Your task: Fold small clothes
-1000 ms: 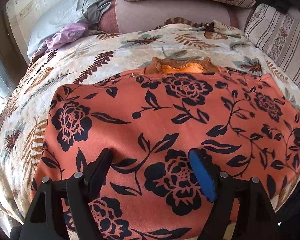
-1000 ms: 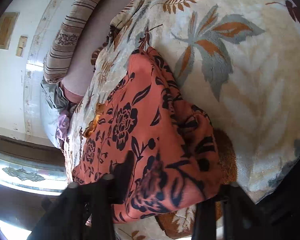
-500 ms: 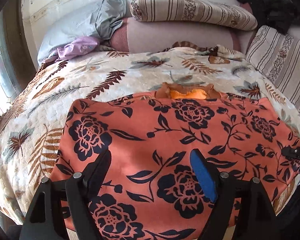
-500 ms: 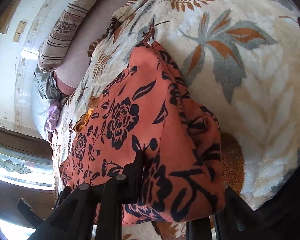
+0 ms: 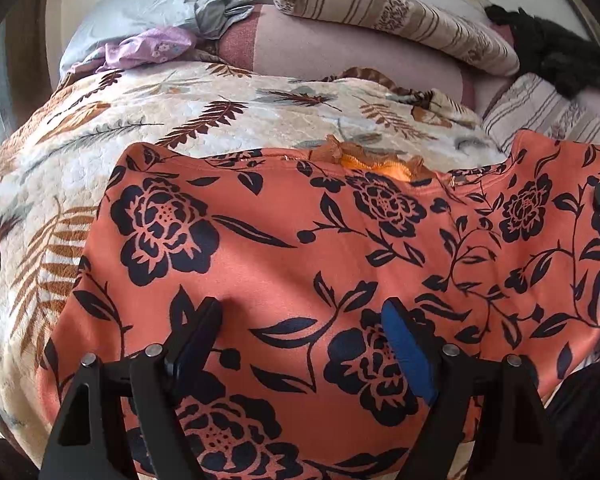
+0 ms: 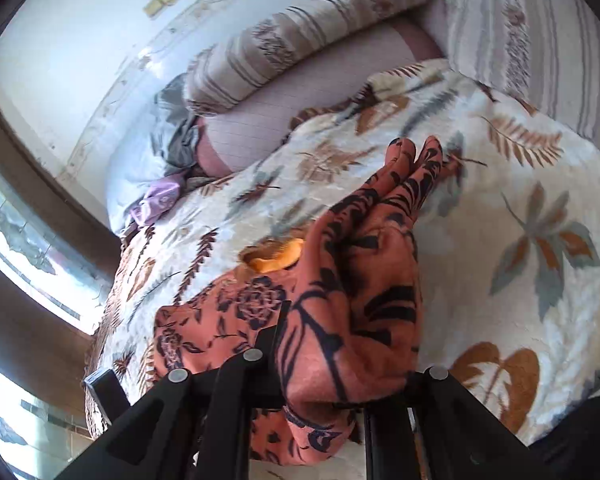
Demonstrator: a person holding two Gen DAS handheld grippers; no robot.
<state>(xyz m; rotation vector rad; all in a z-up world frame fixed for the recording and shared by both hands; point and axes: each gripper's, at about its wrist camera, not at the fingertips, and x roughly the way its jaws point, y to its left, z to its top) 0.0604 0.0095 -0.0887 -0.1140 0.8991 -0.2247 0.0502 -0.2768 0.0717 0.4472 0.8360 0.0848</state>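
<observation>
An orange garment with black flowers [image 5: 300,256] lies spread on the leaf-print bedspread [image 5: 148,128]. My left gripper [image 5: 304,332] hovers open over its near part, with the cloth flat between the fingers. My right gripper [image 6: 336,372] is shut on the garment's right edge [image 6: 356,296] and holds it lifted, so the cloth bunches up in folds in front of the camera. That raised edge shows at the right of the left wrist view [image 5: 572,208]. An orange-yellow lining [image 5: 380,164] shows at the garment's far edge.
Striped pillows [image 5: 388,12] and a pinkish bolster [image 5: 332,52] lie at the head of the bed. A grey pillow [image 5: 160,4] and a lilac cloth [image 5: 148,46] sit at the far left. A black item [image 5: 556,52] lies at the far right. A window [image 6: 16,232] is left.
My right gripper has lifted the garment's right edge up off the bed and swung level, bunching the cloth. The left gripper stayed open and tilted slightly upward.
</observation>
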